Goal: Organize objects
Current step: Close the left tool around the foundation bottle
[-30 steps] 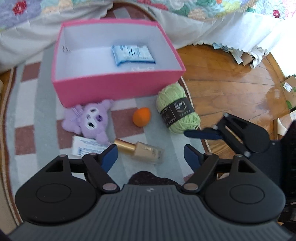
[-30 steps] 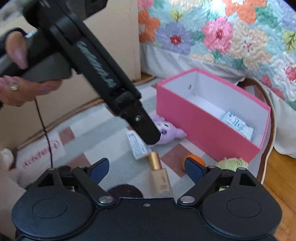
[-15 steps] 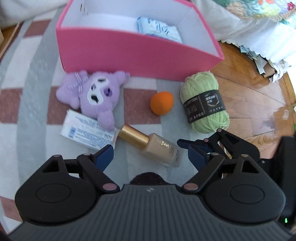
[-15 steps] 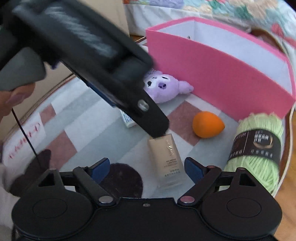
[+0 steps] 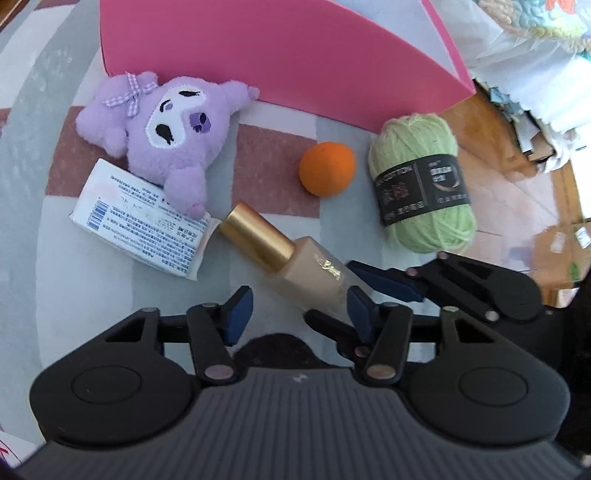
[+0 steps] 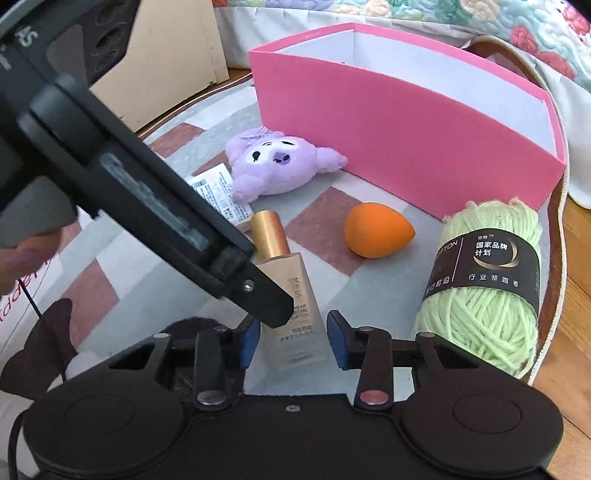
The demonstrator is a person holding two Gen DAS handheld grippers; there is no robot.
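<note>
A foundation bottle with a gold cap lies on the checked rug, and both grippers are at its base. My left gripper is closing with the base between its fingers. Its left pad is still apart from the glass, so it is open. My right gripper is closing, with both blue pads against the bottle. A left finger hangs over the bottle in the right wrist view. Beyond the bottle lie a purple plush, a tissue packet, an orange sponge and green yarn.
A pink box stands open behind the objects, its inside hidden from the left wrist view. A quilted bedspread hangs beyond it. Wood floor with cardboard scraps lies right of the rug. A person's hand holds the left gripper.
Both grippers have sunk toward the bottle. Their jaws, wide before, have narrowed. The right pads now sit against the bottle's base. The objects on the rug have not moved.
</note>
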